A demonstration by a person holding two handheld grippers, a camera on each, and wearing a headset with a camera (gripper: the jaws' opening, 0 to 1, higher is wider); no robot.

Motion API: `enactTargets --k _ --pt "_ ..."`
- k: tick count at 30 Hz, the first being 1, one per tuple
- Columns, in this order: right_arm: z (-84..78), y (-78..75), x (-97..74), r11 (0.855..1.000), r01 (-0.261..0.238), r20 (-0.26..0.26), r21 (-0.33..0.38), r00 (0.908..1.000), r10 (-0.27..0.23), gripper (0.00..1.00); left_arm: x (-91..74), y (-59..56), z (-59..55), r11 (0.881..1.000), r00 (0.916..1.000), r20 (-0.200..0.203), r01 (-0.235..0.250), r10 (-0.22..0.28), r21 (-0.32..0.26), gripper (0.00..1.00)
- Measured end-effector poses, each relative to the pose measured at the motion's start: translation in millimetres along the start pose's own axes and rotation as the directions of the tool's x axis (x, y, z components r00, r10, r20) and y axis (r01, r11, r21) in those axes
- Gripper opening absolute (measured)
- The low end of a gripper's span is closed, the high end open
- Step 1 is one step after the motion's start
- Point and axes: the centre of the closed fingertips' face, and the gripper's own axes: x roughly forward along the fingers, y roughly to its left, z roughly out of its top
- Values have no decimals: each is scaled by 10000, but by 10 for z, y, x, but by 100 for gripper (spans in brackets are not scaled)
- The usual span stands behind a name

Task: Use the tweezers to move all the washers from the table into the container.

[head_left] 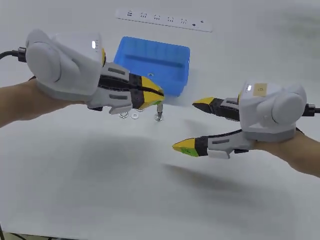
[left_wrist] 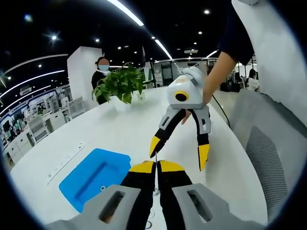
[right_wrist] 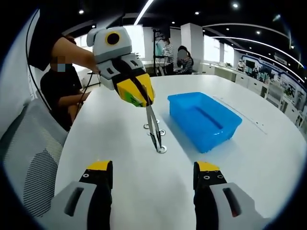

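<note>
Right gripper view: slim silver tweezers [right_wrist: 153, 127] touch a flat washer [right_wrist: 162, 149].

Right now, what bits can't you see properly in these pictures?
- Right gripper view: whether the tweezers really pinch the washer at their tips; too small.
- Head view: the floor of the blue container is blurred, so what lies inside is unclear.
- Head view: the left tool covers table beside the loose washers, so their count is unsure.

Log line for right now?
left gripper: shut on tweezers | tips: at a washer on table | right gripper: open, empty | container: nearby
</note>
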Motion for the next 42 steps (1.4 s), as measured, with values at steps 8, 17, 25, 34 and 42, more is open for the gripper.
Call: enactTargets --k 8,17,25,34,42 --pt "73 11 80 9993 -281 -68 -229 9996 280 69 11 2 3 9995 9995 -126 291 -293 -108 5" --pt "193 20 164 9979 -477 102 -430 9988 482 69 14 58 16 9966 9999 -96 76 -84 -820 5" --pt "165 46 156 9976 -542 6 -438 9985 543 69 52 21 11 9976 9992 -286 247 -266 -643 5" --pt "214 14 238 9955 -710 -26 -634 9975 709 65 48 -24 -5 9907 9891 -551 1361 -1363 -86 5" --pt "355 30 413 9860 -1599 115 -465 9869 1606 50 72 -54 2 9854 9827 -745 1702 -1698 -7 5"
